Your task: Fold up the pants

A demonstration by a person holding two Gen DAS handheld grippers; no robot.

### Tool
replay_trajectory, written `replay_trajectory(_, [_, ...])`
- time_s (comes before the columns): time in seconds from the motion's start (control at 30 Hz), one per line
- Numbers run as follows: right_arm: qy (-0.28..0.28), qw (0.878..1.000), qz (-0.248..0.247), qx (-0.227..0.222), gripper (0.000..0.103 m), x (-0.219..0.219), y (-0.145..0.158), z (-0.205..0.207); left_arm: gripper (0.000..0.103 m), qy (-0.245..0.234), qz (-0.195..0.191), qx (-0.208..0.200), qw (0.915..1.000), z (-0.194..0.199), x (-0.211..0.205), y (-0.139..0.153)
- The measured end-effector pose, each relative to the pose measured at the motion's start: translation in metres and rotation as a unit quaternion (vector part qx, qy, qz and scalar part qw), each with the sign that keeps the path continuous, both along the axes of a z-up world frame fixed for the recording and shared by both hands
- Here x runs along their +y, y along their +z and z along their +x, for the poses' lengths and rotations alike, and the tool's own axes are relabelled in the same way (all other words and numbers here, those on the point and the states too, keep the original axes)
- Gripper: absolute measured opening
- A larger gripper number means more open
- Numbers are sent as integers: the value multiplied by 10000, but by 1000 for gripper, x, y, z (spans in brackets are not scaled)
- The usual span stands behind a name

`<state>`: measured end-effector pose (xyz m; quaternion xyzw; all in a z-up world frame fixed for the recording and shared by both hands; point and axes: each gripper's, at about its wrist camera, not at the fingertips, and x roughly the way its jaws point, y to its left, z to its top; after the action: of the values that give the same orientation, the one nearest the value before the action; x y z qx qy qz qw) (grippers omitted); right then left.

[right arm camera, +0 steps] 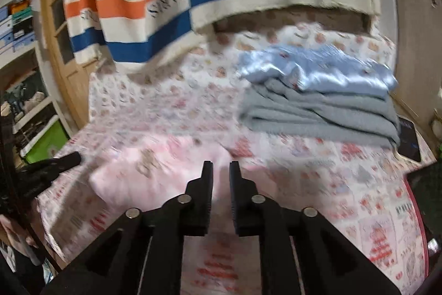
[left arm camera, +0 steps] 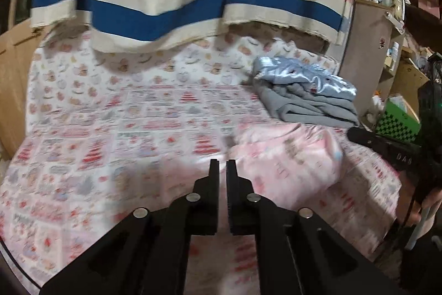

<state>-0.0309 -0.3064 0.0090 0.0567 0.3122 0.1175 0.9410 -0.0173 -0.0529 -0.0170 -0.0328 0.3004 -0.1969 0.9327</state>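
As seen, pants (right arm camera: 154, 170) lie ahead-left – R gripper (right arm camera: 221, 165).

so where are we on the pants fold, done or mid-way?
Looks nearly done, though the frames are blurred. Done: the pink pants lie as a compact bundle on the patterned bed cover, with a folded grey and blue stack behind. In hand: nothing; left gripper and right gripper show slightly parted jaws with no cloth between. Left: perhaps tidying or stacking the bundle.

Glossy satin garment (right arm camera: 317, 65); seemingly fleecy pants (right arm camera: 154, 173).
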Motion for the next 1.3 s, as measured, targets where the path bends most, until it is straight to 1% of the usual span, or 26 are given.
replay_trajectory(0.03, [44,10000,27,39,13,4,-1,5,14,-14,-26,77,10000,5,-7,-1])
replay_trajectory(0.07, [34,9999,32,135,13,8,-4,12,24,-14,-52,153,9999,10,-13,-3])
replay_trajectory(0.1, [-16,9996,18,270,13,11,-9,20,30,37,-49,226,9997,16,-18,-6])
replay_trajectory(0.13, [-68,9991,-43,406,14,14,-14,26,40,103,-26,284,9995,19,-21,-9])
replay_trajectory(0.17, [-120,9977,-185,645,18,18,-24,34,41,157,2,375,9992,24,-25,-14])
replay_trajectory(0.2, [-151,9954,-297,894,20,20,-35,41,41,169,36,493,9986,28,-27,-20])
replay_trajectory(0.23, [-132,9941,-274,1037,20,20,-44,46,41,177,74,648,9977,33,-29,-28])
replay_trajectory(0.27, [-124,9947,-194,997,20,18,-49,46,41,178,75,794,9967,37,-29,-36])
replay_trajectory(0.3, [-108,9957,-183,900,20,17,-50,43,41,168,48,837,9963,39,-28,-41])
replay_trajectory(0.4, [40,9962,-413,772,20,21,-50,38,42,108,121,754,9970,35,-27,-41])
replay_trajectory(0.47, [96,9962,-421,761,21,21,-48,36,44,82,136,729,9972,33,-27,-39])
replay_trajectory(0.53, [171,9966,-271,764,33,16,-44,34,47,70,118,695,9975,27,-23,-37])
replay_trajectory(0.57, [190,9971,-125,730,49,12,-39,31,50,91,104,677,9976,24,-21,-35])
replay_trajectory(0.6, [151,9978,9,645,69,7,-35,27,52,129,76,653,9978,20,-17,-34])
replay_trajectory(0.67, [-81,9992,111,381,83,-4,-27,18,59,190,5,607,9980,15,-10,-30])
replay_trajectory(0.7, [-164,9994,107,292,83,-8,-23,14,61,224,-29,596,9980,13,-6,-28])
replay_trajectory(0.77, [-215,9993,97,293,83,-17,-18,11,77,324,-129,641,9973,8,4,-26])
replay_trajectory(0.87, [-362,9982,224,415,84,-31,-19,12,86,435,-329,866,9947,8,17,-28])
replay_trajectory(1.0, [-625,9932,525,830,85,-49,-35,20,89,511,-449,1151,9910,13,26,-38])
replay_trajectory(1.07, [-591,9898,748,1063,85,-53,-46,26,91,573,-502,1307,9885,17,27,-45])
replay_trajectory(1.1, [-540,9885,832,1144,85,-53,-49,28,91,561,-523,1212,9897,17,26,-44])
replay_trajectory(1.17, [-424,9880,856,1211,85,-48,-54,30,90,431,-613,1244,9894,20,22,-44])
replay_trajectory(1.2, [-362,9884,831,1217,85,-45,-55,31,90,313,-724,1239,9892,21,20,-45])
replay_trajectory(1.23, [-300,9890,796,1210,85,-42,-56,31,88,171,-835,1220,9889,23,18,-45])
replay_trajectory(1.27, [-239,9896,760,1197,85,-38,-57,32,79,97,-867,1248,9883,26,15,-46])
replay_trajectory(1.3, [-176,9900,731,1195,85,-34,-58,33,73,112,-835,1282,9882,29,12,-47])
